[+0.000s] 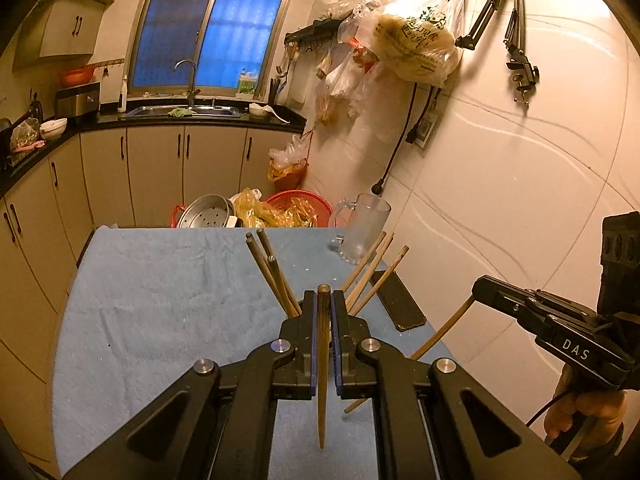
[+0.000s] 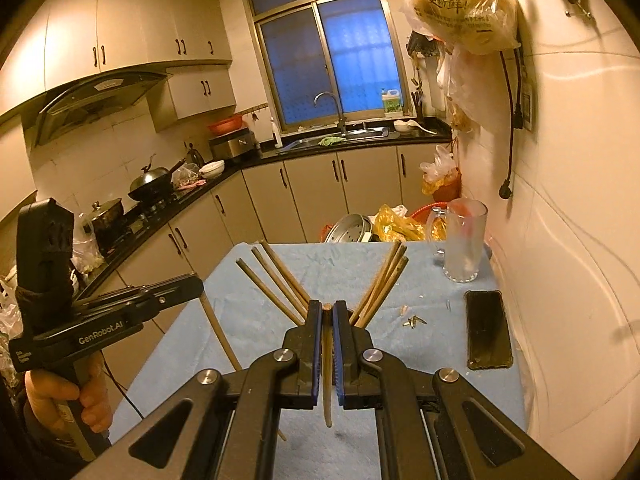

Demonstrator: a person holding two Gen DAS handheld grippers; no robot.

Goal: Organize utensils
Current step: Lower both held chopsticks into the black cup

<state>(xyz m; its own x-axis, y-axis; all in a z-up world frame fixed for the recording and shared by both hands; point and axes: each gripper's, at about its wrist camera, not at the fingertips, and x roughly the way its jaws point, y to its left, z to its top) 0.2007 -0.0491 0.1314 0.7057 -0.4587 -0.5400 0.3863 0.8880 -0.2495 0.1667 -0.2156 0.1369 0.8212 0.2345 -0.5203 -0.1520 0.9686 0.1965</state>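
Observation:
My left gripper [image 1: 323, 297] is shut on a brown chopstick [image 1: 321, 400], which hangs steeply between the pads above the blue cloth [image 1: 160, 300]. My right gripper [image 2: 327, 306] is shut on a paler chopstick [image 2: 328, 392], which also points down. Each gripper shows in the other's view: the right gripper [image 1: 479, 286] with its stick [image 1: 444, 330], the left gripper [image 2: 199, 281] with its stick [image 2: 220, 336]. Loose chopsticks lie fanned on the cloth beyond the jaws, a left bunch [image 2: 276, 280] and a right bunch [image 2: 384, 280]. The jaws hide their near ends.
A clear glass mug [image 2: 464, 240] stands at the table's far right by the wall, with a black phone [image 2: 488, 328] lying nearer. Small scraps [image 2: 414, 320] lie beside the phone. Beyond the table's far edge are a steamer pan [image 2: 350, 230] and bags. Kitchen cabinets run along the left.

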